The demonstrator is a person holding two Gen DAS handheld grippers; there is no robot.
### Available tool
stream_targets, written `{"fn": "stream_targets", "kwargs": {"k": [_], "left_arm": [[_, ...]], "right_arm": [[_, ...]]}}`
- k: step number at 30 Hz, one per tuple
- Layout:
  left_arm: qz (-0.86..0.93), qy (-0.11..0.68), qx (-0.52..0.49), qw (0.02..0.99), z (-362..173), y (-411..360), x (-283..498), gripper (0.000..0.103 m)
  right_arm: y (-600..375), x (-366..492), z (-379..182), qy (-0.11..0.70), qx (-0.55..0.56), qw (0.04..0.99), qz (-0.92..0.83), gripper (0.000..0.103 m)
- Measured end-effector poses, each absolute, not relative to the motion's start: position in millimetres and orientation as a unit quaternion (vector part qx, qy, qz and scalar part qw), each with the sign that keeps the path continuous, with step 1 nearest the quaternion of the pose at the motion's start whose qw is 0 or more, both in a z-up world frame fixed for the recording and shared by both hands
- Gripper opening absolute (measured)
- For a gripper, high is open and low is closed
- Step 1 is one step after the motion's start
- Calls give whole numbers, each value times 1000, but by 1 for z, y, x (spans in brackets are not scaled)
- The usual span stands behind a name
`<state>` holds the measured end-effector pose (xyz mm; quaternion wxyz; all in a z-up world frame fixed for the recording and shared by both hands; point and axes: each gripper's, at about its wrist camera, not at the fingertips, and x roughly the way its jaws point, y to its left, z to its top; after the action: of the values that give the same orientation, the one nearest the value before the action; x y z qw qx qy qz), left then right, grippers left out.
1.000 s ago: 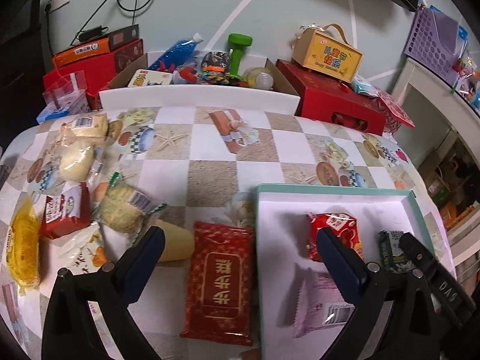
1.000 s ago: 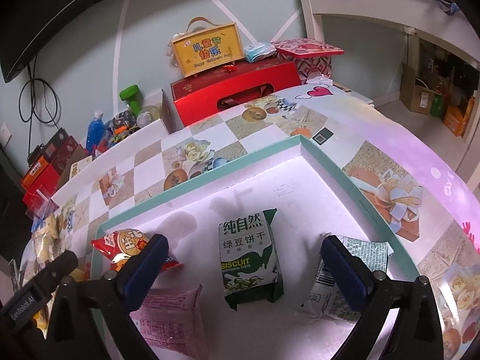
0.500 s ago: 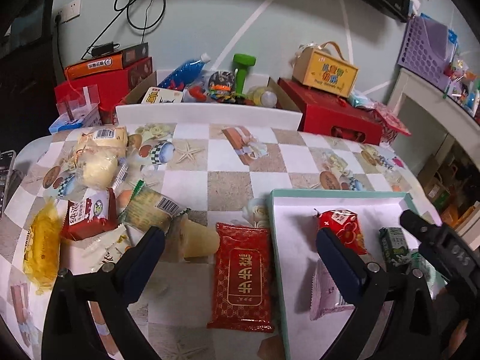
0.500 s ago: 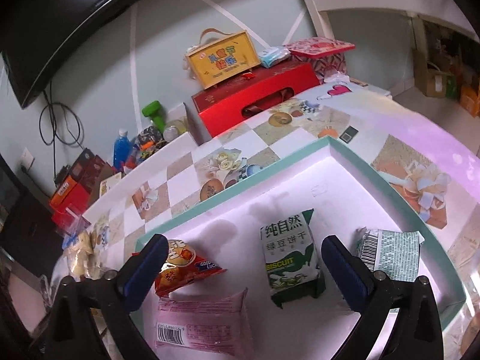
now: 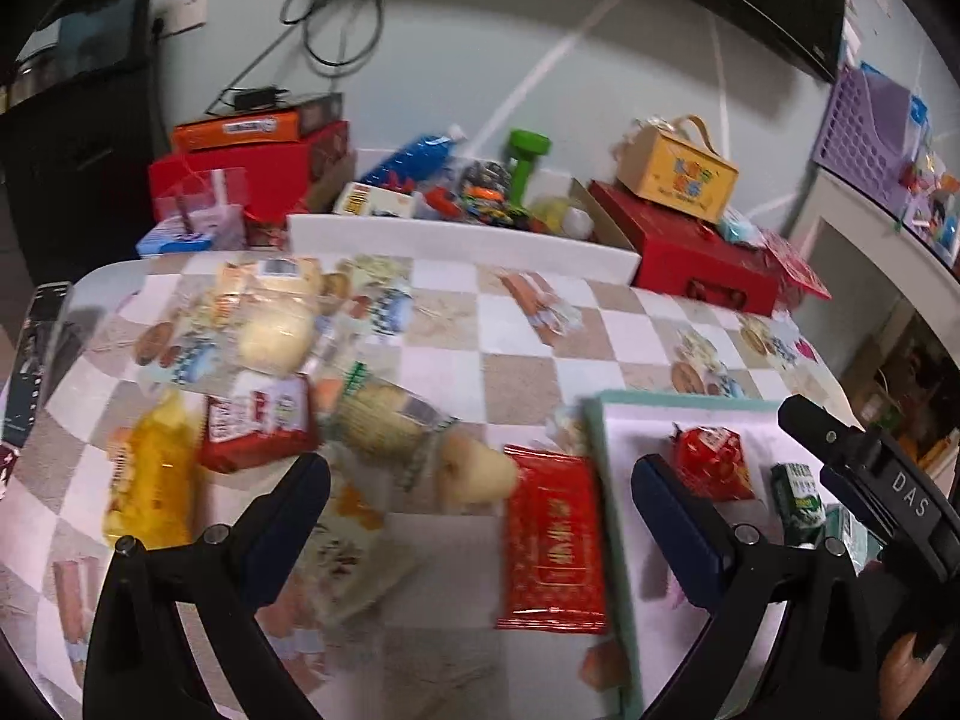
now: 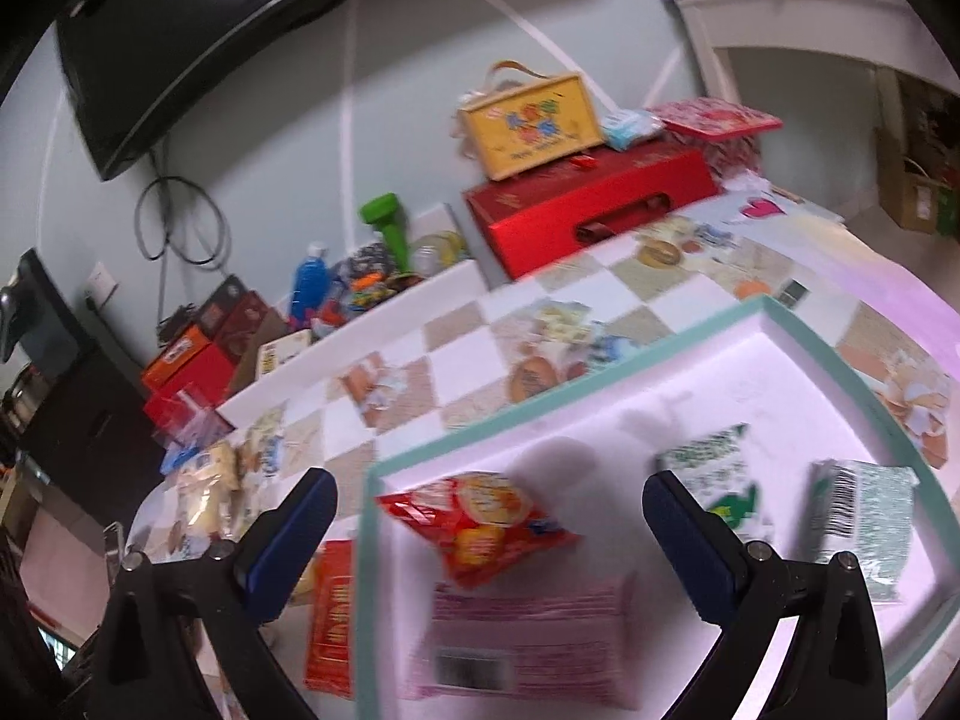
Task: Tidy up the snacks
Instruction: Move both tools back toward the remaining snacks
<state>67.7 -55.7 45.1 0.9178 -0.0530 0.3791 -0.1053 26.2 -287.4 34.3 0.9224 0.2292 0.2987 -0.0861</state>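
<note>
A teal-rimmed white tray (image 6: 798, 330) (image 5: 591, 420) holds a red chip bag (image 6: 480, 519) (image 5: 714, 462), a pink packet (image 6: 528, 642), a green biscuit pack (image 6: 720, 474) (image 5: 798, 501) and a pale green packet (image 6: 858, 510). Left of the tray a flat red packet (image 5: 555, 546) (image 6: 330, 612) lies on the checked tablecloth. Further left sit a yellow bag (image 5: 147, 480), a red-and-white pack (image 5: 258, 426), a cracker pack (image 5: 384, 423) and clear bread bags (image 5: 273, 324). My left gripper (image 5: 480, 510) hangs open above the red packet, holding nothing. My right gripper (image 6: 489, 531) is open above the chip bag.
A long white box (image 5: 456, 246) of bottles and a green dumbbell (image 6: 387, 225) lines the table's far edge. Beside it are a red gift case (image 6: 594, 204) with a yellow carton (image 6: 531, 123) on top, and red and orange boxes (image 5: 252, 162) at the far left.
Both grippers have pulled back and swung left, blurring the views. The left view now takes in more loose snacks on the left; the right view shows the tray's left rim and the red packet.
</note>
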Motion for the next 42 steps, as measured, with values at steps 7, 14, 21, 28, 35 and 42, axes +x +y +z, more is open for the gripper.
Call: {"fn": "stream_targets", "kwargs": {"k": [7, 14, 21, 28, 35, 42], "left_arm": [[-51, 379, -55, 922, 53, -9, 68, 101], [-4, 389, -76, 918, 58, 43, 69, 101], [17, 414, -110, 904, 46, 82, 74, 101], [35, 438, -145, 886, 28, 106, 80, 101], [34, 470, -171, 865, 2, 111, 96, 100], [44, 496, -189, 847, -22, 118, 105, 100]], "right_arm": [[-246, 39, 38, 307, 206, 928, -50, 103], [-203, 47, 44, 309, 177, 934, -11, 103], [-139, 61, 33, 345, 118, 930, 53, 103], [-84, 71, 9, 387, 47, 916, 91, 103], [-55, 81, -20, 430, 4, 896, 109, 103], [-47, 88, -37, 454, -11, 884, 112, 103]]}}
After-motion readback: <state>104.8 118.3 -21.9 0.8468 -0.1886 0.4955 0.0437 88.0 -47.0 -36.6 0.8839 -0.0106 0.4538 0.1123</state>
